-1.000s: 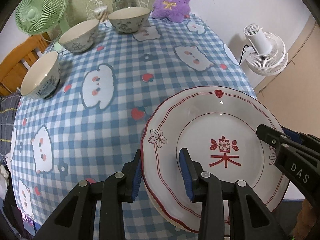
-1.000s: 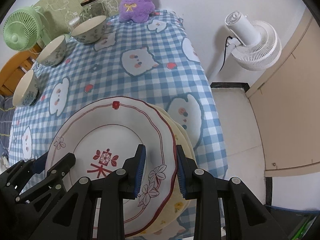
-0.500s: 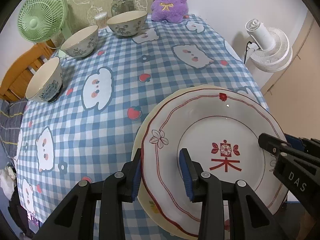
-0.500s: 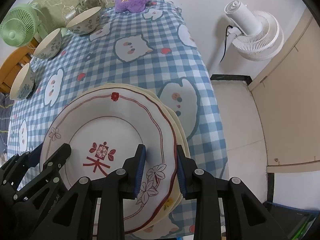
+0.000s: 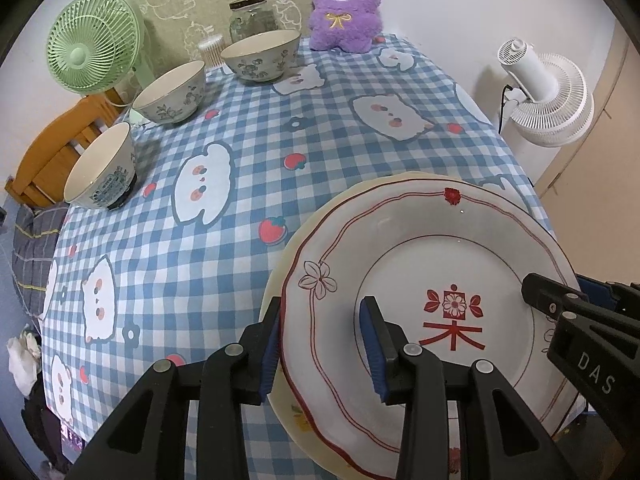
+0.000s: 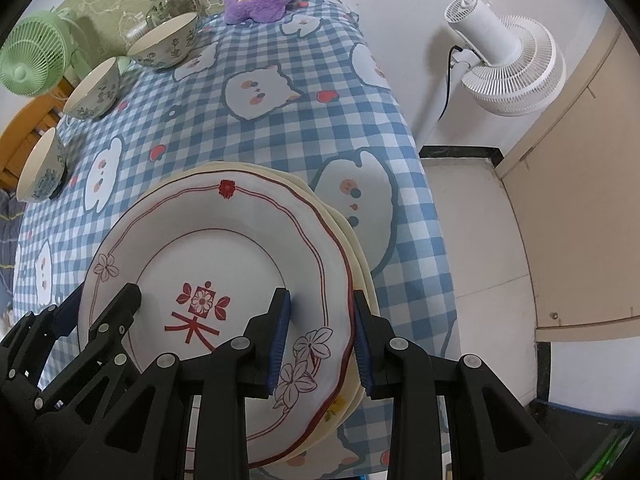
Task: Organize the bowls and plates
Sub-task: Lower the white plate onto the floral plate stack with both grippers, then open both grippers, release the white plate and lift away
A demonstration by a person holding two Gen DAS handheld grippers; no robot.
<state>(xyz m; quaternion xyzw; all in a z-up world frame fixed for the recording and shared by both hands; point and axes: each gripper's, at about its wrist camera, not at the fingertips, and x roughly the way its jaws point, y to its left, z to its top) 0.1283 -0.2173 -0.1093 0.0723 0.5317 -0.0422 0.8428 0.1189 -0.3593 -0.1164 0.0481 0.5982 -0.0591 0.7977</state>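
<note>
Each hand-held gripper, left (image 5: 320, 344) and right (image 6: 320, 340), clamps the red-rimmed plate (image 5: 420, 280) above the cream plates (image 6: 356, 252) at the desk's (image 5: 240, 128) near-right edge; uneven release could tip the stack off.

tablecloth (image 5: 248, 216): blue-white check, cartoon animals and strawberries, fills frame centre
green fan (image 5: 94, 46): upper left, at table's far corner
glass jar (image 5: 252, 16): top centre, dark lid, against patterned backdrop
purple plush (image 5: 344, 8): top centre, upright, right of jar
white fan (image 5: 548, 96): upper right, off table, cable plugged in
wooden chair (image 5: 52, 152): left edge
</note>
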